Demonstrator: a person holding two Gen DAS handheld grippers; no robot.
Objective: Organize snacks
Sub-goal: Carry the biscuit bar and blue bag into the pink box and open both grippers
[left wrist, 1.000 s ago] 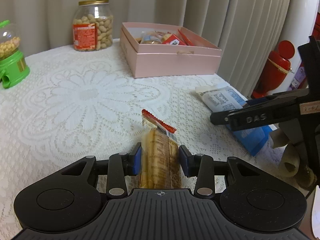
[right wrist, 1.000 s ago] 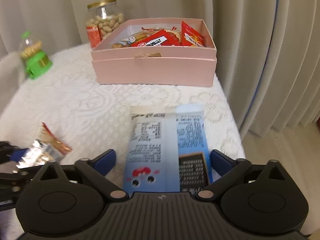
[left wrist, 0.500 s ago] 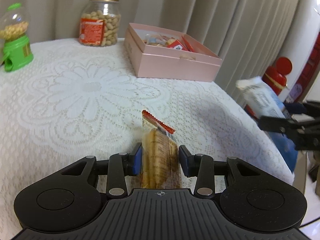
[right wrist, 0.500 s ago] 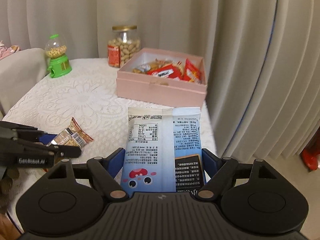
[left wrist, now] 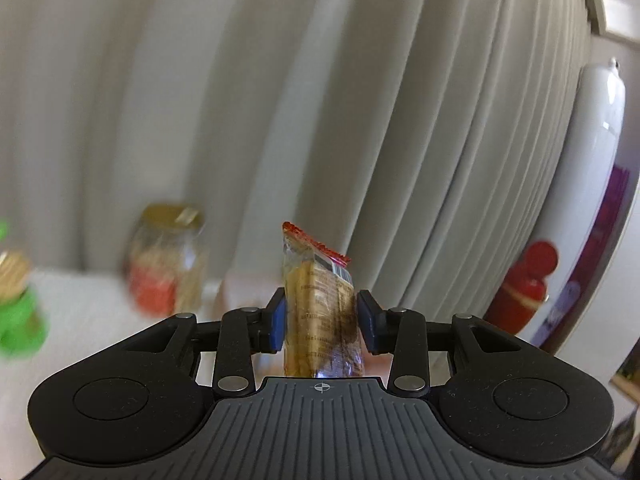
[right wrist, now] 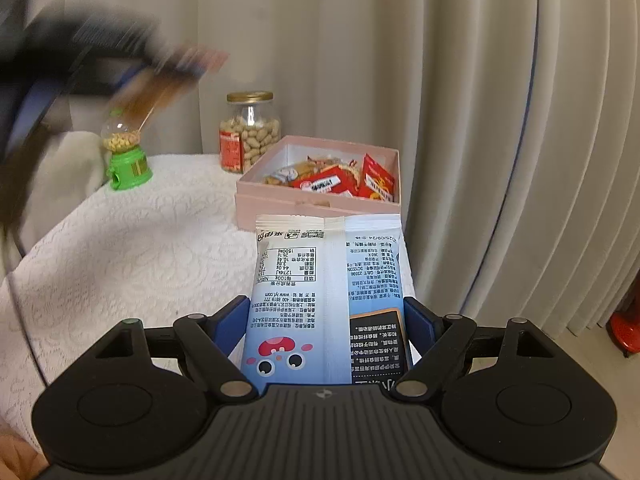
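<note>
My left gripper (left wrist: 321, 322) is shut on a small clear cracker packet (left wrist: 318, 308) with a red sealed edge, held high in the air. In the right wrist view it shows as a dark blur (right wrist: 72, 68) at the upper left. My right gripper (right wrist: 327, 330) is shut on a blue-and-white snack bag (right wrist: 326, 300), held upright above the table's near right corner. The pink box (right wrist: 316, 204) stands at the table's far right with several red and orange snack packets (right wrist: 332, 180) in it.
A glass peanut jar (right wrist: 249, 136) with a gold lid stands left of the box. A green candy dispenser (right wrist: 127, 160) stands at the far left. The table has a white lace cloth (right wrist: 132, 252). Curtains hang behind and to the right. A red object (right wrist: 626, 328) sits on the floor.
Both grippers have lifted their snacks off the table. The left gripper has swung up fast and now faces the curtains; its view is blurred. The right gripper has pulled back and risen.
</note>
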